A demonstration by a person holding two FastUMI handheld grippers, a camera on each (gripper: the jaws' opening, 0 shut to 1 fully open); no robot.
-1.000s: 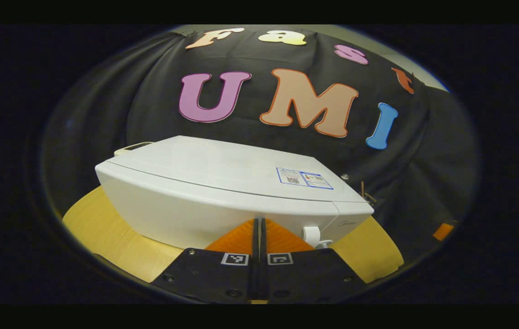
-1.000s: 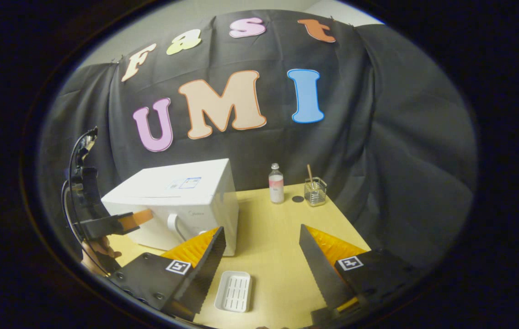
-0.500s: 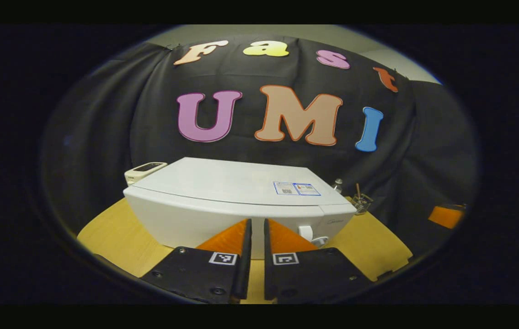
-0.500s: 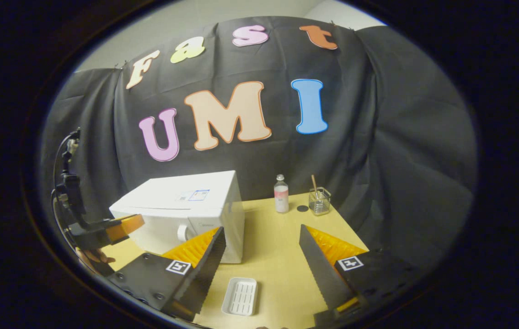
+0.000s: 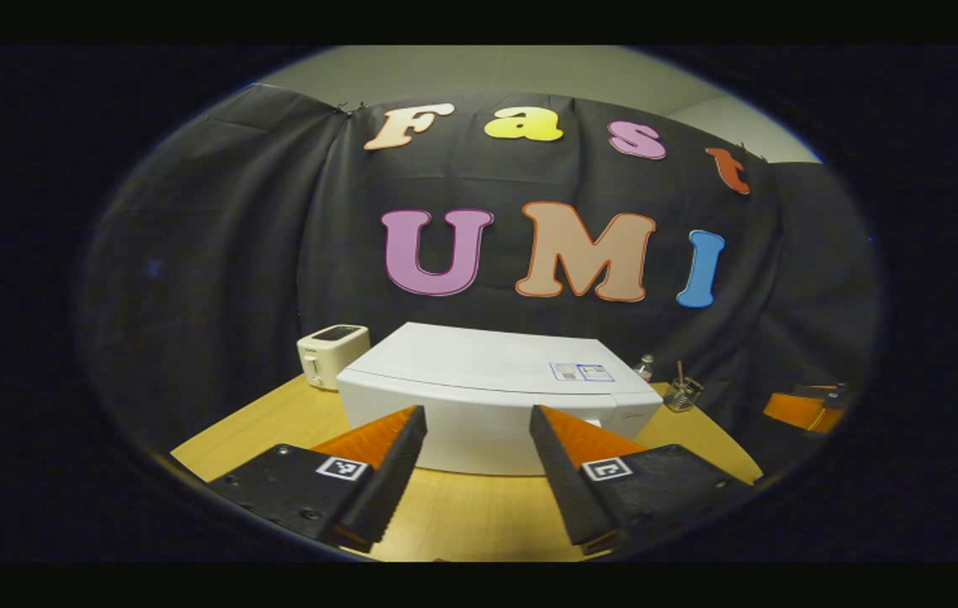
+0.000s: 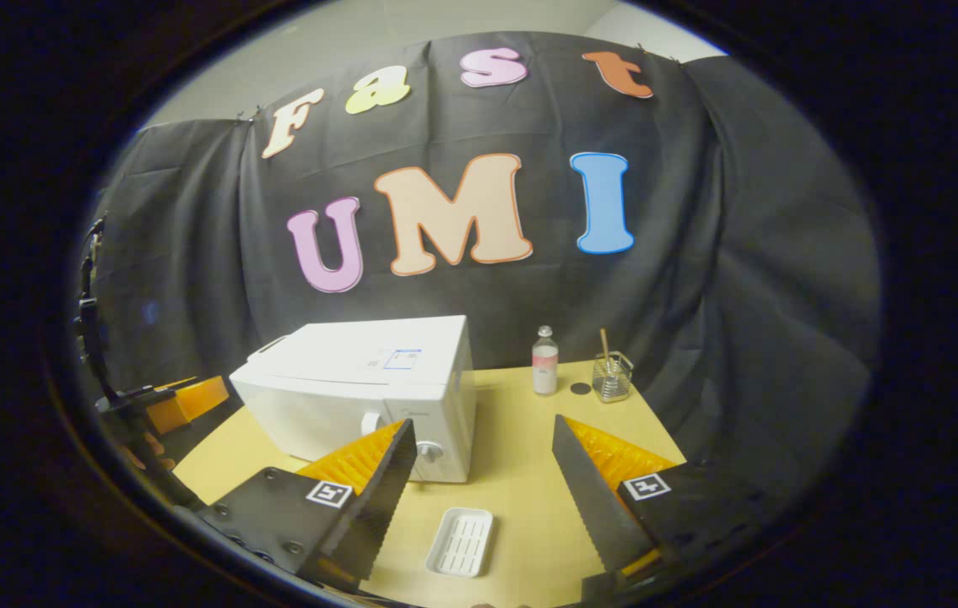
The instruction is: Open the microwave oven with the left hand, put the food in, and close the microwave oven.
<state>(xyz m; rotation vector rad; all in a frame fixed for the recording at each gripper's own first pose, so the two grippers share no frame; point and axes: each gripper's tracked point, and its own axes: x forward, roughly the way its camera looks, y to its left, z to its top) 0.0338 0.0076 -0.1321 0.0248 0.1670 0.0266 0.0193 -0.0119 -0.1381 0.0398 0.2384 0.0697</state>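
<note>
The white microwave oven [image 5: 487,397] stands on the wooden table [image 5: 276,418] with its door shut. My left gripper [image 5: 478,414] is open and held back from the oven's front, with nothing between its fingers. In the right gripper view the microwave oven [image 6: 360,388] sits to the left, its handle and knob facing me. The left gripper [image 6: 183,399] hangs off the oven's left side there. A small white ribbed tray [image 6: 462,540] lies on the table [image 6: 521,473] just below and between the fingers of my open right gripper [image 6: 483,426].
A white toaster [image 5: 332,355] stands left of the oven. At the back right are a small bottle [image 6: 543,371], a glass jar with a stick [image 6: 611,376] and a dark disc [image 6: 580,389]. The black cloth wall hangs close behind.
My left gripper has pulled back from the microwave's front and gone from shut to open. The oven door stays shut. The right gripper has hardly moved.
</note>
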